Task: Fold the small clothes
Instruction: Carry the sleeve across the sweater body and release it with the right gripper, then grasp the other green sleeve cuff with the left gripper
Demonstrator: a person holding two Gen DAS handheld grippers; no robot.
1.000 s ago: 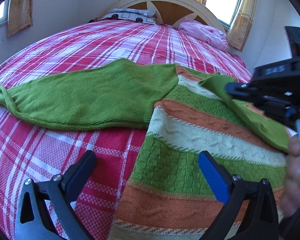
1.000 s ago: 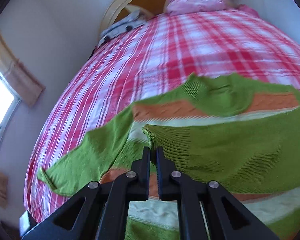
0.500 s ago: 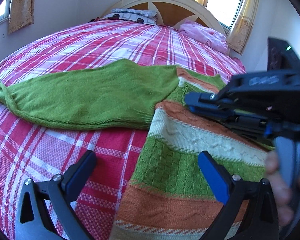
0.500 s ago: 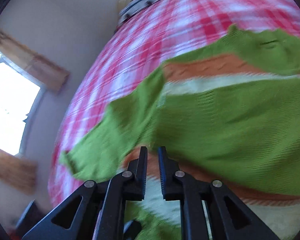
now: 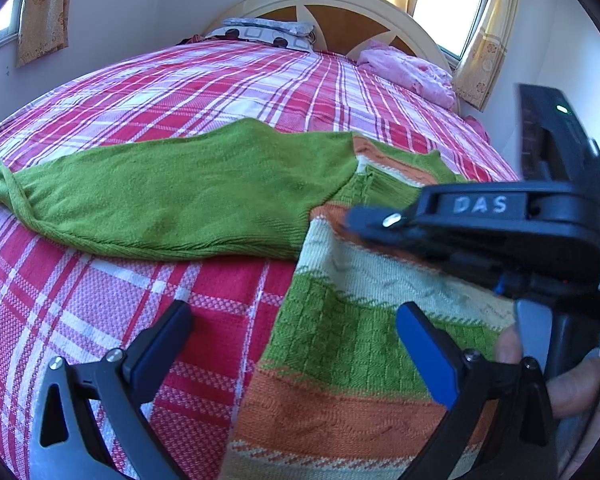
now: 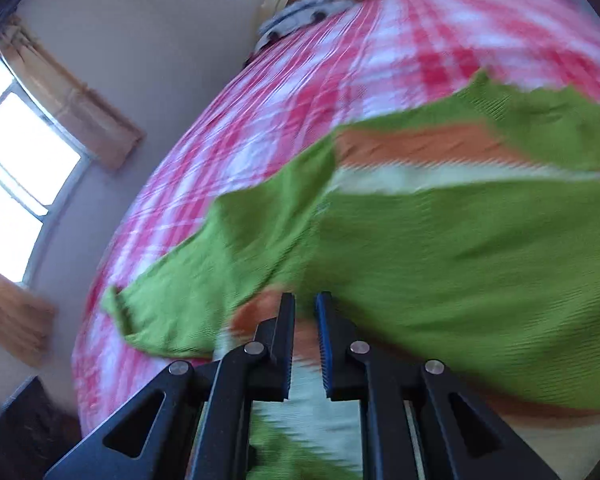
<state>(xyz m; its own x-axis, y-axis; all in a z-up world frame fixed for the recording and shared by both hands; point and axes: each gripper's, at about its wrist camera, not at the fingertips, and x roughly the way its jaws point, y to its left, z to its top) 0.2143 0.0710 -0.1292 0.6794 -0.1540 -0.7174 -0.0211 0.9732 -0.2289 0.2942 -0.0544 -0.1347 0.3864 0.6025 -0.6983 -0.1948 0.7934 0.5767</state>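
A small knit sweater [image 5: 340, 340] with green, orange and cream stripes lies flat on the bed. Its left green sleeve [image 5: 160, 196] stretches out to the left. Its right green sleeve [image 6: 460, 256] lies folded across the body. My left gripper [image 5: 296, 344] is open and empty, low over the sweater's left edge. My right gripper [image 6: 304, 344] has its jaws slightly apart with nothing between them, above the folded sleeve; it also shows in the left wrist view [image 5: 352, 216], reaching in from the right over the sweater.
The bed has a red, pink and white plaid cover [image 5: 100, 280]. A patterned pillow [image 5: 268, 32] and a pink pillow [image 5: 408, 72] lie by the headboard [image 5: 340, 4]. Curtained windows [image 6: 16, 176] are on the walls.
My right gripper has let go of the right sleeve's cuff and opened slightly. It moved left across the sweater; the sleeve now lies on the body. The left gripper has not moved.
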